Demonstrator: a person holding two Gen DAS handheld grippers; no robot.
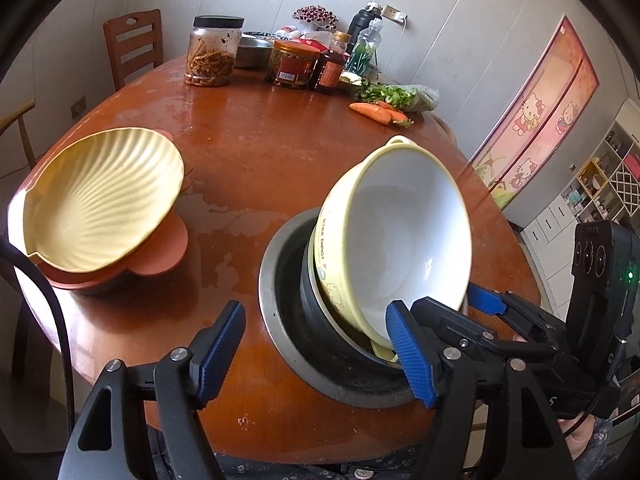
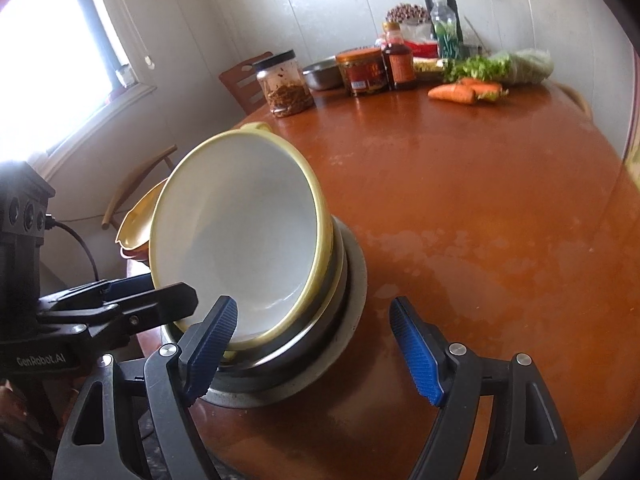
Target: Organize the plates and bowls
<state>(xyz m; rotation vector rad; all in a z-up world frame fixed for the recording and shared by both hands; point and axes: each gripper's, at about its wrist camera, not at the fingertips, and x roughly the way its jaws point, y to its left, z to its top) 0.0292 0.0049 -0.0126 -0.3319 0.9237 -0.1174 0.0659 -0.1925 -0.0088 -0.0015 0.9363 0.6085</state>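
Note:
A yellow bowl (image 1: 400, 240) (image 2: 240, 220) with a white inside stands steeply tilted, its mouth facing me, in a stack of dark steel bowls (image 1: 310, 304) (image 2: 304, 344) set in a grey ring (image 1: 268, 276). My left gripper (image 1: 318, 350) is open; its right pad (image 1: 412, 356) sits at the bowl's low rim and its left pad is off over the table. My right gripper (image 2: 314, 350) is open too, with its left pad (image 2: 210, 344) in front of the bowl's inside. To the left, a yellow shell-shaped plate (image 1: 100, 200) (image 2: 134, 220) rests on an orange-brown dish (image 1: 160, 258).
Jars (image 1: 210, 56), a sauce bottle (image 1: 330, 64), a steel basin (image 1: 252, 50), carrots (image 1: 376, 112) and greens crowd the round brown table's (image 1: 260, 152) far side. Wooden chairs (image 1: 134, 46) stand behind and to the left. The table's near edge runs just under both grippers.

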